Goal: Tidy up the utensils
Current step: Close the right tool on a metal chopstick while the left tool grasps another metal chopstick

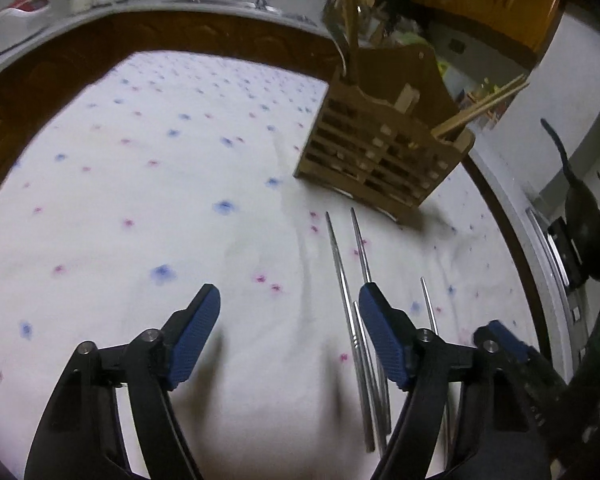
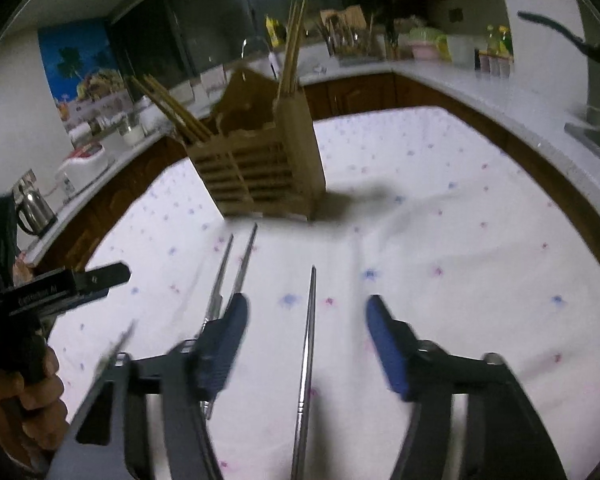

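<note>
Several metal chopsticks lie on a white flower-print cloth. A slatted wooden utensil holder stands beyond them with wooden chopsticks in it. My left gripper is open and empty, just left of the metal chopsticks. In the right wrist view my right gripper is open, low over the cloth, with one metal chopstick lying between its fingers. Two more metal chopsticks lie by its left finger. The holder stands ahead, with wooden chopsticks in it.
The left gripper's body and the hand holding it show at the left of the right wrist view. A kitchen counter with jars, a kettle and a sink surrounds the table. A black pan sits at the right.
</note>
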The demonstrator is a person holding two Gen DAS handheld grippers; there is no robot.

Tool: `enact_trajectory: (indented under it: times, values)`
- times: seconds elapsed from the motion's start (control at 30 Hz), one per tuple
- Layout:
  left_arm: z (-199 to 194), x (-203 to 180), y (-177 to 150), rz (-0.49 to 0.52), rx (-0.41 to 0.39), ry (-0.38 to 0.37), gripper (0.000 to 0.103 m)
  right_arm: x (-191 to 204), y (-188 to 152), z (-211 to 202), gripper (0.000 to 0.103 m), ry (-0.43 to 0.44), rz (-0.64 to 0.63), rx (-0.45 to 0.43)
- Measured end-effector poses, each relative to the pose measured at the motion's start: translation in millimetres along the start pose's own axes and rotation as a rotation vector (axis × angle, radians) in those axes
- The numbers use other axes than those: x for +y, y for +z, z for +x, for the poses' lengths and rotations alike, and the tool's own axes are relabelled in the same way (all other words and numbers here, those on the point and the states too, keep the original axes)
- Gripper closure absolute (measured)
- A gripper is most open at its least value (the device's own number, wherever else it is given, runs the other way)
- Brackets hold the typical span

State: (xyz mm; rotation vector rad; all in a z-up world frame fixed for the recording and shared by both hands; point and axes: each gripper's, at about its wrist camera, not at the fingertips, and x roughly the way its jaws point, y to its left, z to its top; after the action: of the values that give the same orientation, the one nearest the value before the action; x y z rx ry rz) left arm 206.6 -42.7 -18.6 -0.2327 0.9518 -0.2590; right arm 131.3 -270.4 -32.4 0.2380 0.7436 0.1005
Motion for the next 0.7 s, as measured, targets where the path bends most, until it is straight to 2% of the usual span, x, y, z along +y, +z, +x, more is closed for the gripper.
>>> enact_trajectory:
  times: [0.03,0.2,0.27,0.37,0.5,0.6,0.7]
  values:
    - [7.3,-2.3,3.9,0.002,0.015,-0.004,0.041,0.1,-0.6,5.5,0.054,0.003,-0.003,0.018]
    - [34.4,-17.3,19.5,0.041,0.048,0.002,0.047,-0.2,-1.4,30.6,0.068,-0.005,-0.024,0.086]
    - [47.6,-23.5,24.5,0.061,0.068,0.004,0.051,-1.0,-1.6,38.5,0.075,-0.007,-0.028,0.108]
    - [65.3,-33.1,30.0,0.097,0.088,0.016,0.059,-0.8,-0.8,48.2,0.079,-0.017,-0.037,0.131]
    - [88.6,-41.5,30.1,0.143,0.143,0.028,0.085,-4.7,0.1,59.8,0.089,-0.032,-0.040,0.154]
    - [85.1,-47.1,20.9,0.226,0.126,0.037,0.092,-4.7,1.7,61.3,0.098,-0.042,-0.054,0.154]
    - [74.2,-40.8,8.2,0.252,0.135,0.003,0.094,-8.0,2.6,60.0,0.098,-0.038,-0.045,0.156]
